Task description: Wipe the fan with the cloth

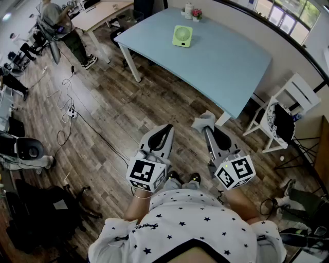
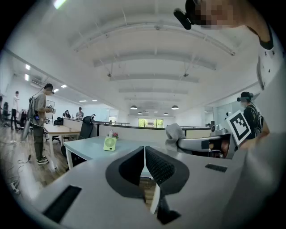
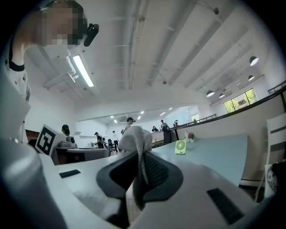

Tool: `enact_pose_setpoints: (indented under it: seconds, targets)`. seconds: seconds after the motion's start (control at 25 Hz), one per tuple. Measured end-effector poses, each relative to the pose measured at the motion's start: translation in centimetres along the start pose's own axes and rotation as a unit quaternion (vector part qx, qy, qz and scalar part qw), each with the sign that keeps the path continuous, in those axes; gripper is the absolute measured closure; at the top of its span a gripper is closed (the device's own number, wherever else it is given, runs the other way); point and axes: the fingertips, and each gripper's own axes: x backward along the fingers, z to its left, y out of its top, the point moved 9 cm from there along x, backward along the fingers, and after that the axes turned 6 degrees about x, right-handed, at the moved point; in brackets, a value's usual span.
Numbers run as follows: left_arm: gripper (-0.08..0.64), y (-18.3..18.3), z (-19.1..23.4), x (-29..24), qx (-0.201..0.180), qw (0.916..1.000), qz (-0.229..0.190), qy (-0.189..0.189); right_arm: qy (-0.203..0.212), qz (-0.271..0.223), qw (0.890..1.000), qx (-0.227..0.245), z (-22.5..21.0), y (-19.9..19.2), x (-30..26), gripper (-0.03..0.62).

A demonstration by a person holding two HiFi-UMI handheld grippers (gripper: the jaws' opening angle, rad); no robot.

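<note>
A small light-green fan (image 1: 182,36) stands upright on the far part of a pale blue table (image 1: 221,67); it also shows as the fan (image 2: 110,143) and the fan (image 3: 180,146) in the gripper views. My right gripper (image 1: 205,125) is shut on a grey cloth (image 1: 204,120), which bunches above the jaws as the cloth (image 3: 134,142). My left gripper (image 1: 163,131) is shut with nothing in it, its jaws (image 2: 144,154) pressed together. Both grippers hang over the wooden floor, well short of the table.
A white pot with pink flowers (image 1: 196,15) sits at the table's far edge. A white chair (image 1: 280,115) with dark fabric stands to the right. Cables and a power strip (image 1: 72,112) lie on the floor at left. A person (image 1: 64,31) stands by a beige desk (image 1: 103,13).
</note>
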Motion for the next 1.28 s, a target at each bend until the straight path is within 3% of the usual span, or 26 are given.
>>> enact_pose_setpoints:
  seconds: [0.36,0.6,1.28]
  targets:
    - [0.527,-0.2,0.3,0.2,0.013,0.9998,-0.004,0.014,-0.002,0.008,1.000,-0.004,-0.4,-0.1,-0.2,0.561]
    - [0.526,-0.6,-0.6,-1.0,0.019,0.9994,0.001,0.030,-0.002,0.009,1.000,-0.017,-3.2,-0.1,0.4,0.561]
    - [0.527,-2.3,-2.1,0.3,0.019,0.9925,0.005,0.121,0.065,0.026,0.997,-0.026,-5.6,-1.8,0.0,0.558]
